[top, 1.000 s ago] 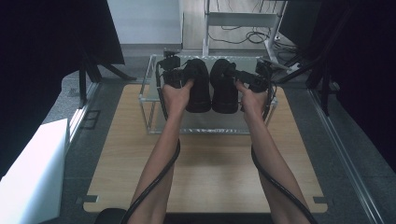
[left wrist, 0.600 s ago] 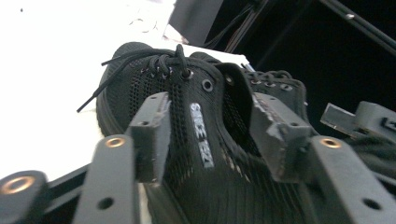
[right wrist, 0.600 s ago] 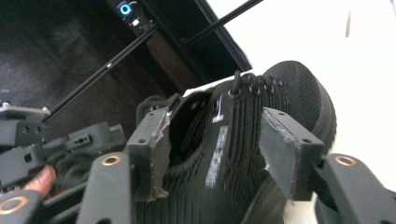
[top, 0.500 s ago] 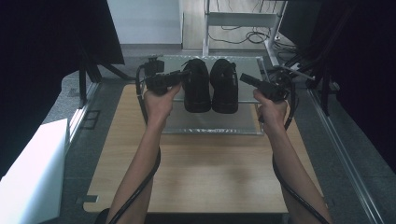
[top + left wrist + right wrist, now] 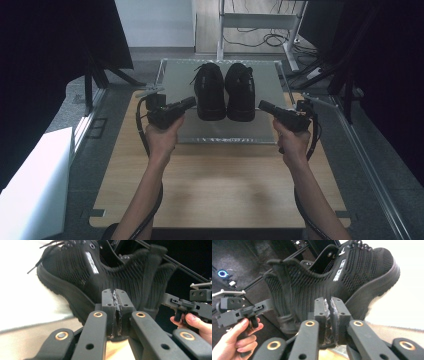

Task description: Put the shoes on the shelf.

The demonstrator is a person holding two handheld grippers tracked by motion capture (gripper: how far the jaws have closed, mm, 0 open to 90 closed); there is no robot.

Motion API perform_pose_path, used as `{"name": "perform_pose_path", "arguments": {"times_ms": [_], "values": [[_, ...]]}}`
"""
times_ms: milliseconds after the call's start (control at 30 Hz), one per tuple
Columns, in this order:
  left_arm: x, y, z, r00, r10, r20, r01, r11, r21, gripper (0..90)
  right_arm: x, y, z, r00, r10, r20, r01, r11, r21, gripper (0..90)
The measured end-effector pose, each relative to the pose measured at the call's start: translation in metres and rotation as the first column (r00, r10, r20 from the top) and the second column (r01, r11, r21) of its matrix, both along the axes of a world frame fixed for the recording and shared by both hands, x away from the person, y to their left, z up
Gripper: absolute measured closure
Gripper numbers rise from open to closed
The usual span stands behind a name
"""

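Both claws were shut on nothing, their jaws having just been closing: my left claw [image 5: 189,102] sat near the left shoe's heel, my right claw [image 5: 263,105] near the right shoe's heel, neither touching. Nearest me lay the wooden table [image 5: 220,185], bare in front of my hands. Beyond the claws, a grey tray [image 5: 225,131] carried the pair, left shoe [image 5: 209,90] and right shoe [image 5: 240,89] side by side, toes pointing away.
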State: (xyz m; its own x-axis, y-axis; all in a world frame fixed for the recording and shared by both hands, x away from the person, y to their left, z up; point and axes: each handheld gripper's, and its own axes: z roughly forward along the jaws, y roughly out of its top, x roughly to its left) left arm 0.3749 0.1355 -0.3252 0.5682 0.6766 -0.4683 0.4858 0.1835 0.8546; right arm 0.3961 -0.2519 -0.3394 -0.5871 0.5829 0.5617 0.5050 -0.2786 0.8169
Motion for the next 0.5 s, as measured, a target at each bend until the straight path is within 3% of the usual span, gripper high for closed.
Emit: {"name": "perform_pose_path", "arguments": {"times_ms": [67, 233, 500], "values": [[-0.008, -0.003, -0.007, 0.9998, -0.018, 0.013, 0.018, 0.9998, -0.004, 89.1, -0.007, 0.001, -0.005, 0.9999, 0.010, -0.002, -0.010, 1.000, 0.014, 89.5], [-0.018, -0.014, -0.018, 0.9985, -0.047, 0.027, 0.047, 0.9988, 0.017, 89.5, -0.018, 0.005, -0.016, 0.9993, 0.035, -0.015, -0.035, 0.999, 0.033, 90.0], [-0.030, -0.028, -0.028, 0.9958, -0.083, 0.039, 0.082, 0.9964, 0.021, 89.7, -0.032, 0.016, -0.028, 0.9973, 0.073, -0.007, -0.073, 0.997, 0.015, 90.0]]}}
